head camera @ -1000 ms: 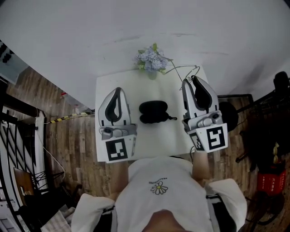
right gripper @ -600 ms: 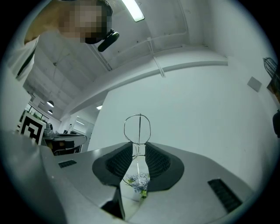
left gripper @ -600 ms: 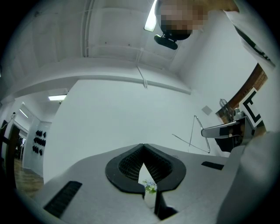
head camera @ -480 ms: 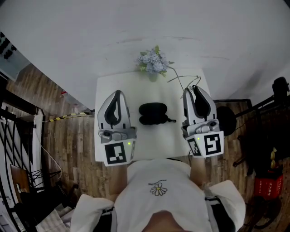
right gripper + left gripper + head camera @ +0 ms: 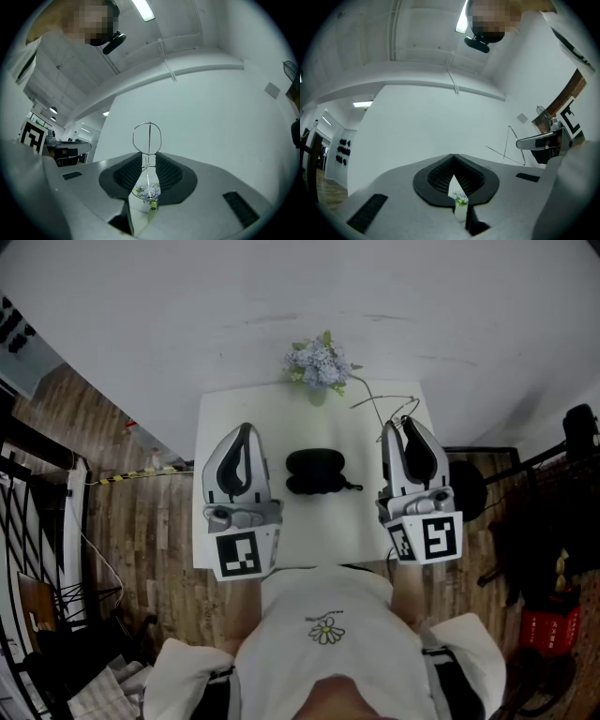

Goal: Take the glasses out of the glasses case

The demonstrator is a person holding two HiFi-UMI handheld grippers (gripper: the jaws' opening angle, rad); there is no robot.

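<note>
The black glasses case (image 5: 315, 472) lies closed in the middle of the small white table (image 5: 309, 526). Thin wire-framed glasses (image 5: 382, 403) stick out past the tips of my right gripper (image 5: 399, 426), which hovers to the right of the case. In the right gripper view the right gripper (image 5: 148, 159) is shut on the glasses (image 5: 147, 137), one lens ring above the tips and the other below. My left gripper (image 5: 244, 429) hangs left of the case, apart from it. Its tips (image 5: 453, 159) meet with nothing between them.
A small vase of pale blue flowers (image 5: 317, 366) stands at the table's back edge, behind the case. A white wall rises behind it. Wooden floor surrounds the table, with a dark stool (image 5: 469, 479) to the right and racks at the far left.
The head view has shifted slightly. The case, the left gripper and the right gripper with the glasses keep about the same places.
</note>
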